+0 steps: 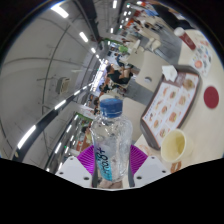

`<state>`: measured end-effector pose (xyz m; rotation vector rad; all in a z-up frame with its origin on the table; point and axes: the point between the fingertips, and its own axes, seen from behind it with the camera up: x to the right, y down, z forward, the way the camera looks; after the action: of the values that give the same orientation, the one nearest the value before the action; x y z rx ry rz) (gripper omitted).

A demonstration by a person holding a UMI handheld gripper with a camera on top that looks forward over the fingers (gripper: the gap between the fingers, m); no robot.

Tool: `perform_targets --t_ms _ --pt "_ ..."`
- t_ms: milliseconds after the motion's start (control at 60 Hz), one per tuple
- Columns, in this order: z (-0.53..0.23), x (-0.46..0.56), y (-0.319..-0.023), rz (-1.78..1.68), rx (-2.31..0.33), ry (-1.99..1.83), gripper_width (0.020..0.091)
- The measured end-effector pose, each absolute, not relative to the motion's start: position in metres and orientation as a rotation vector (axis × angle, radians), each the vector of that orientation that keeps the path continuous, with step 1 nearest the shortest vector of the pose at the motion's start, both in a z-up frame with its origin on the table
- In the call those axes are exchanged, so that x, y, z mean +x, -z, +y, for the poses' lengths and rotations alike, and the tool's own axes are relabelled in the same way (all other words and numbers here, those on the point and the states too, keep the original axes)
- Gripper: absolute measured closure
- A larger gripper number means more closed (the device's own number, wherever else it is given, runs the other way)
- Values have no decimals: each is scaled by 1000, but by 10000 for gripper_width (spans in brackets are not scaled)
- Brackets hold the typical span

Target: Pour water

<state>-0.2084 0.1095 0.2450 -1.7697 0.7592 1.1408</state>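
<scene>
The whole view is tilting steeply, so the ceiling (50, 70) with its long light strips is filling the side to the left of the bottle, leaving much open air there. The table (150, 85) is sloping away to the right of the bottle, its far edge running toward a group of seated people (122, 72). A printed menu sheet (168, 105) is lying flat on it, with a pale yellow cup (174, 145) standing just beside the sheet's near corner and a small red dish (211, 96) sitting farther off. The tongs (108, 168) are gripping a clear water bottle (110, 140) between the purple pads (90, 158); its long axis is running along the fingers, the blue cap (111, 104) pointing away from them.
</scene>
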Motion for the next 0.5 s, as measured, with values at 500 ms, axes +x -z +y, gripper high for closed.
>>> perform_targets --t_ms 500 --pt "133 35 -195 -100 -1872 -75 696"
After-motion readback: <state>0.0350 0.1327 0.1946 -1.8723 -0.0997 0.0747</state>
